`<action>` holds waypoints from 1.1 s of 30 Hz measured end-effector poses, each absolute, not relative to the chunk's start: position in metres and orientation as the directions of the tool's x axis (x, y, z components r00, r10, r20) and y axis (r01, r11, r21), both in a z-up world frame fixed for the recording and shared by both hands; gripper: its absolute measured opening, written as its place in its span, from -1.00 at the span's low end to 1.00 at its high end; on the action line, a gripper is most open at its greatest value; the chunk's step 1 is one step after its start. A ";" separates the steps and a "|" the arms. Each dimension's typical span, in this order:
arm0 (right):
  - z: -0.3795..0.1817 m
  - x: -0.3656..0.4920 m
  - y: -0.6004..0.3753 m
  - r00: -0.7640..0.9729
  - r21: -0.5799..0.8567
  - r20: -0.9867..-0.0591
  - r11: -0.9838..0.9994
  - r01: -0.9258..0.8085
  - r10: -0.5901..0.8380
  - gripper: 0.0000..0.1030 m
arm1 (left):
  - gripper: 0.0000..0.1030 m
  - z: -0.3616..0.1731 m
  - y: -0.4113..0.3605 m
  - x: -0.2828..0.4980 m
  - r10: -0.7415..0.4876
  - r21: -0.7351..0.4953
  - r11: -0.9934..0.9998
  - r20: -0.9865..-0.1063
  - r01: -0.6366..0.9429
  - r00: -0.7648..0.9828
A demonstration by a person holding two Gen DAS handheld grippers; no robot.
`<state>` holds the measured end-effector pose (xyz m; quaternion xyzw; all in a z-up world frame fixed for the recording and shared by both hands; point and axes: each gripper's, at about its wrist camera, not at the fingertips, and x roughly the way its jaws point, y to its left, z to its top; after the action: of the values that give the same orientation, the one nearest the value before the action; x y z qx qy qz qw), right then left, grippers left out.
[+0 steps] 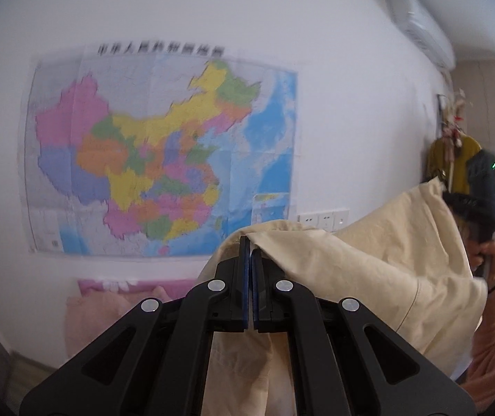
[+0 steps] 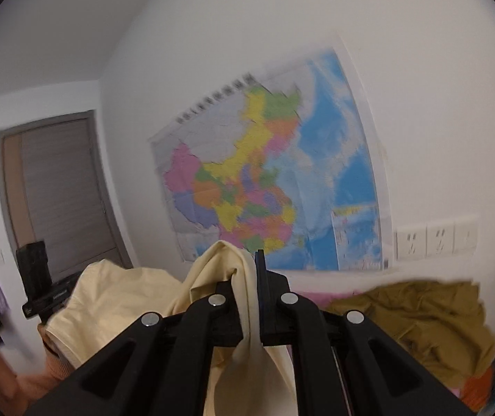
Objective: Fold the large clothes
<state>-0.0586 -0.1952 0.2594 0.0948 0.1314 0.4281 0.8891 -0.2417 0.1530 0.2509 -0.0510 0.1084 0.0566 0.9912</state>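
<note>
A large cream-yellow garment (image 1: 368,267) hangs in the air, held up between both grippers in front of a white wall. My left gripper (image 1: 249,246) is shut on one edge of it, with cloth draped over the right finger and hanging below. My right gripper (image 2: 253,260) is shut on another part of the same garment (image 2: 115,298), with cloth bunched over the left finger. In the left wrist view the right gripper (image 1: 479,204) shows at the far right, held in a hand. In the right wrist view the left gripper (image 2: 39,287) shows at the lower left.
A coloured wall map (image 1: 164,152) hangs straight ahead, with wall sockets (image 2: 434,239) beside it. An olive-brown garment (image 2: 417,312) lies crumpled at the lower right. Pink bedding (image 1: 109,298) lies below the map. A grey door (image 2: 60,194) is at the left.
</note>
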 end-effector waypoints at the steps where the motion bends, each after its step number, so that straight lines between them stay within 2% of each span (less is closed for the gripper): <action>1: 0.249 -0.029 -0.188 0.597 0.324 -0.192 0.624 -0.711 0.779 -0.93 | -0.97 0.246 0.162 -0.227 0.096 -0.108 0.986 -0.247 -0.126 0.964; 3: 0.224 0.018 -0.176 0.592 0.374 -0.270 0.649 -0.663 0.760 -0.93 | -0.96 0.229 0.183 -0.189 0.100 -0.139 0.979 -0.305 -0.149 0.947; 7: 0.143 0.130 -0.147 0.569 0.470 -0.477 0.741 -0.479 0.670 -0.92 | -0.96 0.173 0.228 -0.086 0.141 -0.161 0.956 -0.483 -0.246 0.864; 11: 0.080 0.195 -0.128 0.525 0.444 -0.628 0.818 -0.366 0.575 -0.92 | -0.96 0.114 0.264 0.000 0.158 -0.145 0.940 -0.622 -0.310 0.767; 14: 0.045 0.224 -0.122 0.485 0.437 -0.688 0.841 -0.319 0.540 -0.91 | -0.96 0.074 0.286 0.047 0.168 -0.128 0.929 -0.692 -0.348 0.702; 15: 0.040 0.227 -0.121 0.489 0.416 -0.701 0.854 -0.311 0.519 -0.86 | -0.92 0.063 0.292 0.059 0.163 -0.126 0.927 -0.711 -0.353 0.684; 17: 0.029 0.237 -0.116 0.487 0.369 -0.733 0.879 -0.301 0.475 -0.63 | -0.82 0.048 0.302 0.075 0.191 -0.100 0.916 -0.745 -0.389 0.639; 18: 0.027 0.238 -0.116 0.480 0.357 -0.745 0.885 -0.300 0.463 -0.39 | -0.67 0.037 0.307 0.084 0.208 -0.070 0.913 -0.769 -0.402 0.605; 19: 0.026 0.240 -0.115 0.480 0.335 -0.754 0.891 -0.307 0.449 -0.16 | -0.38 0.033 0.309 0.087 0.227 -0.043 0.910 -0.779 -0.412 0.584; 20: 0.029 0.238 -0.115 0.488 0.296 -0.763 0.901 -0.318 0.423 -0.05 | -0.21 0.029 0.312 0.088 0.242 -0.027 0.906 -0.784 -0.422 0.571; 21: 0.032 0.235 -0.116 0.502 0.258 -0.767 0.908 -0.331 0.400 0.08 | 0.06 0.028 0.315 0.086 0.231 -0.034 0.910 -0.784 -0.412 0.576; 22: 0.040 0.226 -0.116 0.520 0.208 -0.764 0.909 -0.360 0.381 0.15 | 0.19 0.029 0.317 0.082 0.216 -0.046 0.915 -0.783 -0.400 0.584; 23: 0.047 0.219 -0.119 0.537 0.171 -0.759 0.908 -0.382 0.369 0.20 | 0.24 0.032 0.318 0.076 0.205 -0.052 0.922 -0.776 -0.384 0.596; 25: 0.066 0.193 -0.122 0.609 0.040 -0.727 0.904 -0.425 0.318 0.51 | 0.37 0.041 0.316 0.061 0.191 -0.058 0.934 -0.755 -0.353 0.628; 27: 0.081 0.171 -0.128 0.661 -0.033 -0.682 0.890 -0.454 0.312 0.56 | 0.43 0.054 0.311 0.039 0.141 -0.091 0.951 -0.720 -0.294 0.679; 29: 0.094 0.138 -0.126 0.676 -0.091 -0.645 0.843 -0.530 0.356 0.57 | 0.57 0.068 0.299 0.021 0.123 -0.085 0.965 -0.685 -0.246 0.718; 30: 0.094 0.122 -0.121 0.678 -0.131 -0.637 0.815 -0.564 0.367 0.60 | 0.74 0.074 0.287 0.010 0.095 -0.077 0.977 -0.669 -0.197 0.737; 33: 0.080 0.081 -0.085 0.693 -0.321 -0.631 0.695 -0.643 0.350 0.60 | 0.79 0.076 0.250 -0.001 -0.013 -0.095 0.993 -0.672 -0.070 0.741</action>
<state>0.0807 -0.0852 0.0795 -0.2700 0.2720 0.2823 0.8794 -0.0009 0.2503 0.0759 -0.0572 0.3598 0.0154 0.9311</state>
